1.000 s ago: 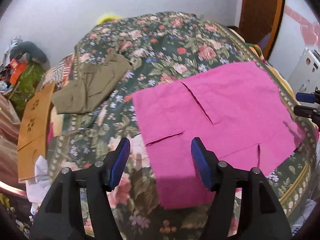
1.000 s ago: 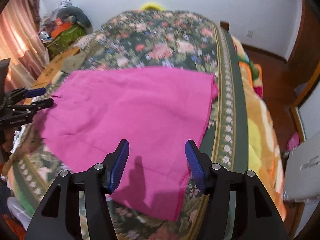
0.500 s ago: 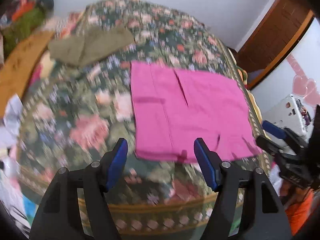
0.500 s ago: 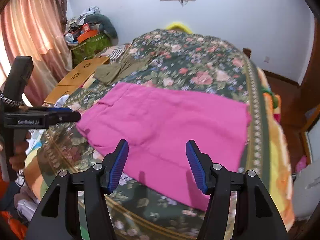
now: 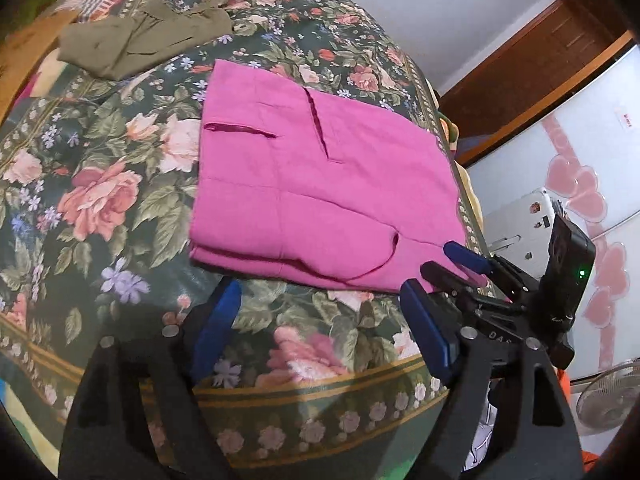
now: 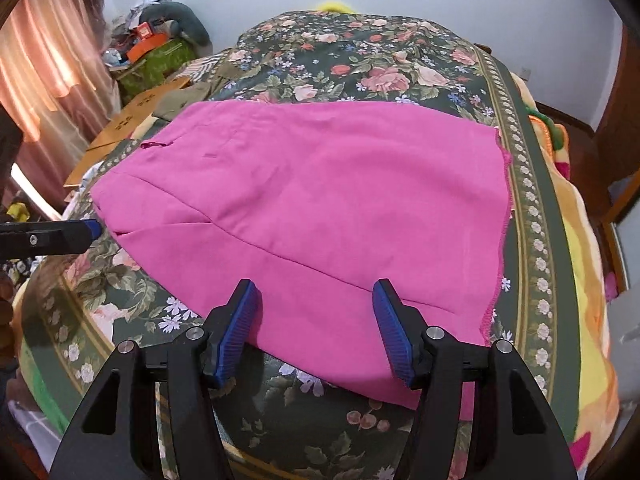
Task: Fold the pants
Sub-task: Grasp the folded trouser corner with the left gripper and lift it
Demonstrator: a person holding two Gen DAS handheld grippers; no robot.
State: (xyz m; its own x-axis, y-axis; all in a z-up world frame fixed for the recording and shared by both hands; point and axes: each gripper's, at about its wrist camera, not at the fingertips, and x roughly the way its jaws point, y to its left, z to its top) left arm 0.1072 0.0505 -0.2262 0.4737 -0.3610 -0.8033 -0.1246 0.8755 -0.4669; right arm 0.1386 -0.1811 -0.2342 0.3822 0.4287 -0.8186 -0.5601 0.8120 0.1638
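Pink pants (image 5: 320, 184) lie folded flat in a rough square on the floral bedspread (image 5: 100, 200); in the right wrist view the pink pants (image 6: 320, 200) fill the middle. My left gripper (image 5: 320, 322) hovers over the bedspread just short of the pants' near edge. Its jaws are opening, with nothing between them. My right gripper (image 6: 316, 320) is open above the near edge of the pants. Pink cloth shows between its fingers, but the pads do not press on it. The right gripper (image 5: 452, 270) is also seen at the pants' near right corner, and the left gripper (image 6: 86, 234) beside their left corner.
Olive pants (image 5: 140, 36) lie crumpled at the far left of the bed. A cardboard box (image 6: 120, 128), a pile of clutter (image 6: 152, 44) and a curtain (image 6: 48, 60) stand left of the bed. A white appliance (image 5: 520, 224), a fan (image 5: 608, 400) and a wooden door (image 5: 532, 68) are on its right.
Both grippers have come down and closer to the near edge of the pink pants. The left one rolled and its jaws widened. The right gripper now shows beside the left.
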